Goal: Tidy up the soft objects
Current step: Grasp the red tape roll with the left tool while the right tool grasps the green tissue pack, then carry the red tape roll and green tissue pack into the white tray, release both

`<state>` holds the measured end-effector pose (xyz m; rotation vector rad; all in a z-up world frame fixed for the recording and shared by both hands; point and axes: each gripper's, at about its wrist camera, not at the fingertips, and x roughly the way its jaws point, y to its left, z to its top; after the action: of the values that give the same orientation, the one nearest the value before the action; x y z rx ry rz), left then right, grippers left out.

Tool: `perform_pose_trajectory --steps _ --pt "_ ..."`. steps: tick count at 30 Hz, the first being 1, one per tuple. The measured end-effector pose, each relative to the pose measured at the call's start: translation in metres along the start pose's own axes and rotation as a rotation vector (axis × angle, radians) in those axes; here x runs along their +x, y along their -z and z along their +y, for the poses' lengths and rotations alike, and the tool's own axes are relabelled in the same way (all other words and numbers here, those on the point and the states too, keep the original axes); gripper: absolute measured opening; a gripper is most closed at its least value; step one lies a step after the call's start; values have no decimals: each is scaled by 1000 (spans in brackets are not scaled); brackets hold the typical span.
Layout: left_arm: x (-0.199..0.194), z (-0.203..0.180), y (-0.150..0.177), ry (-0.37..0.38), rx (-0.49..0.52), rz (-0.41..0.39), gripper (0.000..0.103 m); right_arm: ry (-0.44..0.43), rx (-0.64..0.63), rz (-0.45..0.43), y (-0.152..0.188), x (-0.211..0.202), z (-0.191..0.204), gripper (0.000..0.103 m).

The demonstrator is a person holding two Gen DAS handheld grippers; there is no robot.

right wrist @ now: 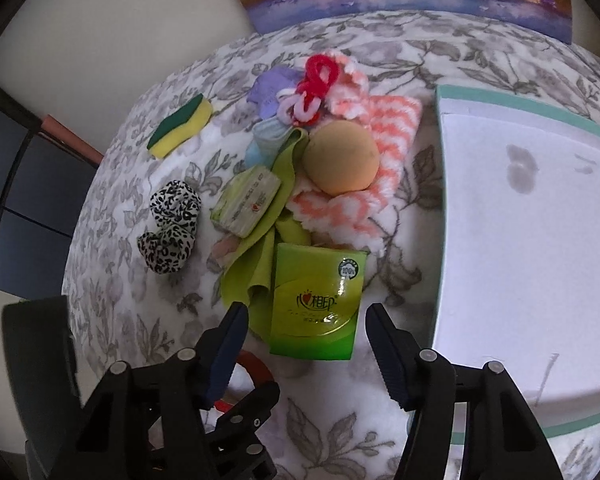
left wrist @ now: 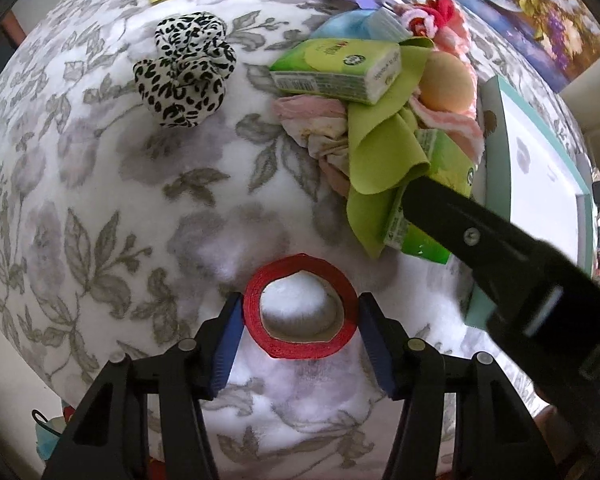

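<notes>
White teal-rimmed box point(right wrist: 540, 220) held nothing; soft pile beside it unsorted. Left gripper point(left wrist: 300, 320) fingers straddled red ribbon roll point(left wrist: 300, 306); right gripper point(right wrist: 304, 320) fingers apart around green tissue pack point(right wrist: 316, 300).

Red tape roll point(left wrist: 300, 307), leopard-print scrunchie point(left wrist: 184, 68), green tissue pack point(right wrist: 316, 304)

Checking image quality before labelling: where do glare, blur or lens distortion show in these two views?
Left wrist view: strong fisheye bulge, dark corners, fuzzy blanket near the red ribbon roll. Right wrist view: glare on the green tissue pack, near-washed-out white box, same curved edges.
</notes>
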<state>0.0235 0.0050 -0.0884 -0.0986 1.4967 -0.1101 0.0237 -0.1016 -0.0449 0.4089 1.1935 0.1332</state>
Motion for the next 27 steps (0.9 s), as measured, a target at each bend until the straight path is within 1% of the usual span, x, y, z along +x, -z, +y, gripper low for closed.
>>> perform_pose_trajectory --steps 3,7,10,13,14,16,24,27 --pt "-5 11 -1 -1 -22 -8 59 7 5 11 0 5 -2 63" --pt "-10 26 -1 9 -61 -19 59 4 9 26 1 11 -3 58" --pt "-12 30 0 9 -65 -21 59 10 13 39 1 18 -4 56" --pt "-15 32 -1 3 -65 -23 59 2 26 50 0 23 -7 51" --pt "-13 33 0 0 -65 -25 59 -3 29 53 0 24 -7 51" --pt "-17 27 1 -8 -67 -33 59 -7 33 53 0 23 -7 51" --pt "-38 28 3 -19 -73 -86 58 -37 67 22 -1 3 -12 50" --pt "-47 28 3 -25 -75 -111 58 -31 57 8 -2 -8 -10 50"
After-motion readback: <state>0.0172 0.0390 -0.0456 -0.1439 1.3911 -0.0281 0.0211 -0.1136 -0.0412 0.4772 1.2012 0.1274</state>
